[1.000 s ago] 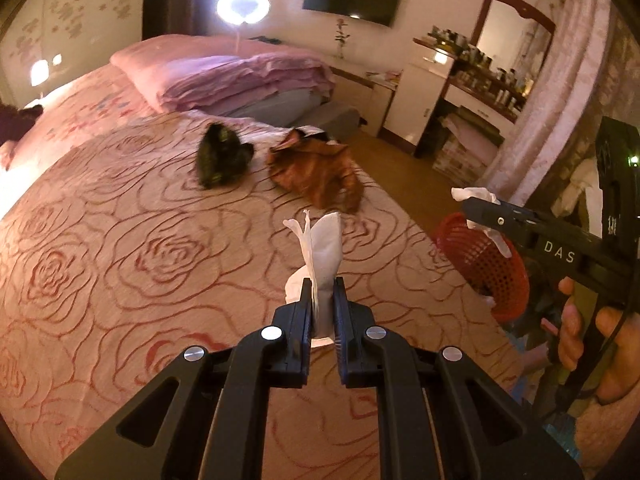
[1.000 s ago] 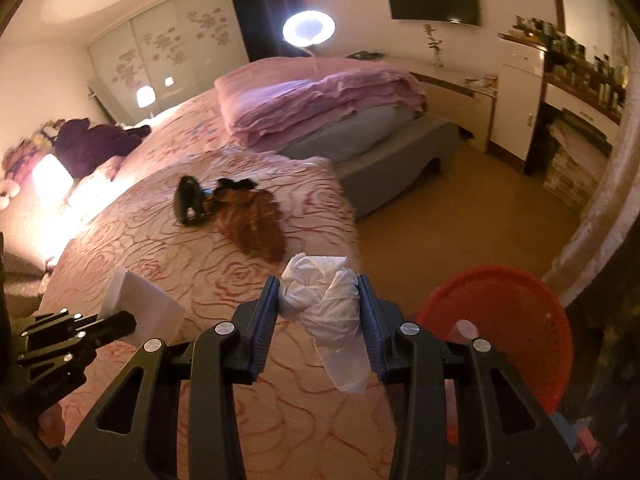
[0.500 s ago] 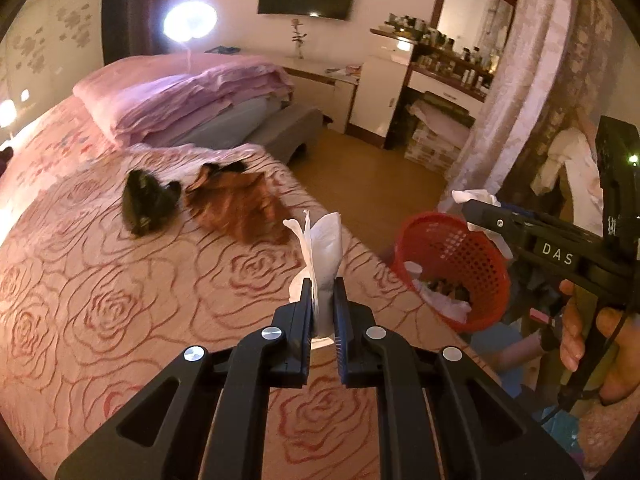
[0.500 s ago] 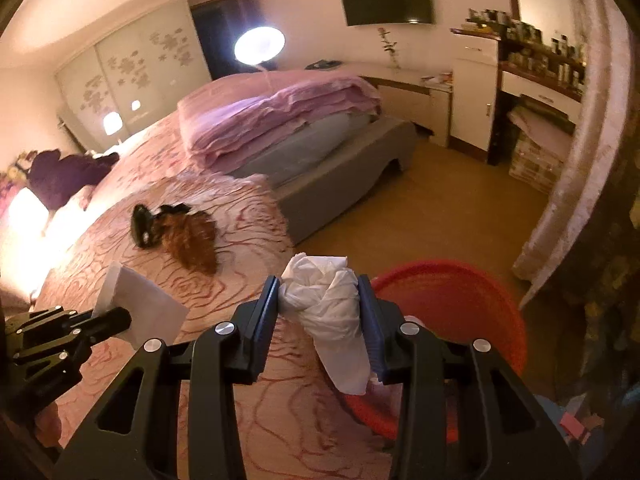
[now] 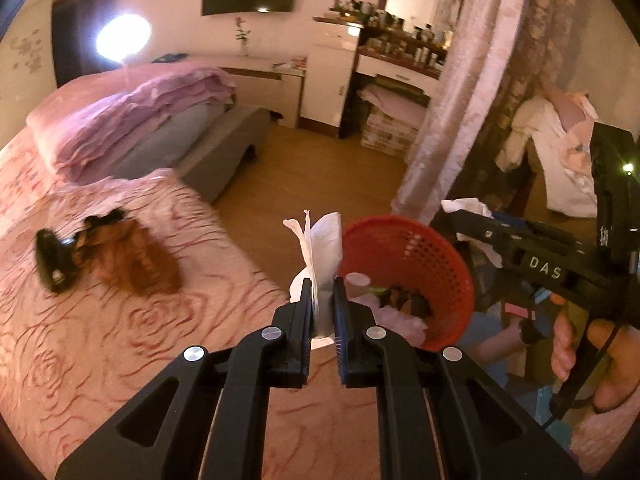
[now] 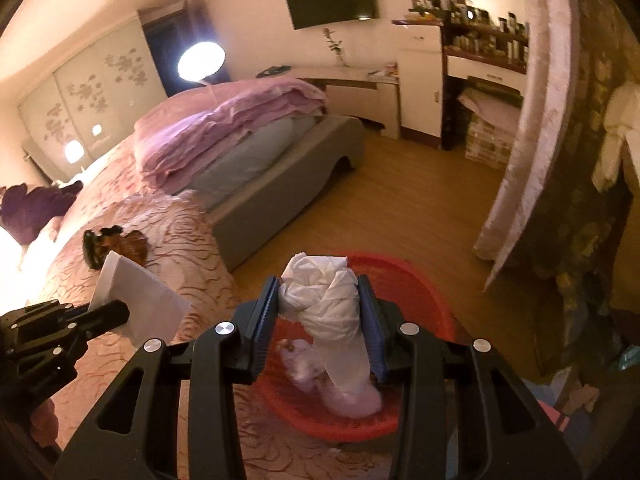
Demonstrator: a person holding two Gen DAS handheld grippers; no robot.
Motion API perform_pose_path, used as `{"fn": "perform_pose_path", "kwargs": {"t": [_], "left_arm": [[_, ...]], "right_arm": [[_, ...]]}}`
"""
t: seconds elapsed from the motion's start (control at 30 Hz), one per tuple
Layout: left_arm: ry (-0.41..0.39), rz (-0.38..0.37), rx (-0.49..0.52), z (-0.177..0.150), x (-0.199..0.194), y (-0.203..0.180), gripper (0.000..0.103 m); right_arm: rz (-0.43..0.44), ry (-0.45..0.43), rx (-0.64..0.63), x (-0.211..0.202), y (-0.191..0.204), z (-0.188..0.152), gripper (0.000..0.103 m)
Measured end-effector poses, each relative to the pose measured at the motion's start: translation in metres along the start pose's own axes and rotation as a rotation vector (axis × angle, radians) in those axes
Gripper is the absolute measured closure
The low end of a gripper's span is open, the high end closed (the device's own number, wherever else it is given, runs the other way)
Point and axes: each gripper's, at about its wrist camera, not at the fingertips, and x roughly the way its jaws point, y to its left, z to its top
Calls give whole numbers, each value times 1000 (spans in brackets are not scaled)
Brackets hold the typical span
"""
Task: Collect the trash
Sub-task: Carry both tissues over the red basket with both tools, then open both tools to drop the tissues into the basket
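**Paper in both grippers, basket just ahead**

White tissue [image 5: 322, 248] stands pinched between the narrow jaws of the left gripper [image 5: 323, 300] at lower centre of the left view, its loose top fanning above the tips. In the right view, the right gripper [image 6: 320, 320] is clamped across a bigger crumpled wad [image 6: 324, 304], jaws held wide by its bulk, with a tail hanging down.

Both pieces look light, soft and easily crushed; a hold low across the bunched middle, as here, should keep them from tearing or sliding out. On release they will likely flutter, not drop straight.

Just beyond the tips sits the red basket [image 5: 424, 248], at centre right in the left view and under the wad in the right view. Pale scraps and something dark, too blurred to name, lie inside it.

Farther off, at middle left, the rose-patterned bedspread [image 5: 120, 340] carries a brown and black heap [image 5: 120, 256].
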Motion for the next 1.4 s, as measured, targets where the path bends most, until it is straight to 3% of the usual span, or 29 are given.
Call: {"fn": "perform_pose_path", "kwargs": {"t": [0.23,0.6,0.7,0.8,0.87,0.97,1.23,1.4], "left_arm": [[73,-76,23,7,42,-24,94],[161,-102,56,5,86,-42,91],[172,-105,60,5,92,-44,84],[169,-99,57,3,93,-43,69],[156,-95,58,3,91,-43,56],[143,-93,71,2,88,-45,46],[127,-62,41,0,77,-33,36],[115,-37,3,-4,67,-20,34]], "right_arm": [[-15,36,40,13,-20,-6,65],[-19,96,69,41,-37,-9,64],[-20,109,80,46,-40,-11,64],[-22,122,82,50,-41,-12,63],[-15,135,87,52,-43,-12,57],[-16,136,102,52,-44,-13,49],[-28,121,110,43,-44,-15,48],[-34,109,109,38,-42,-17,47]]}}
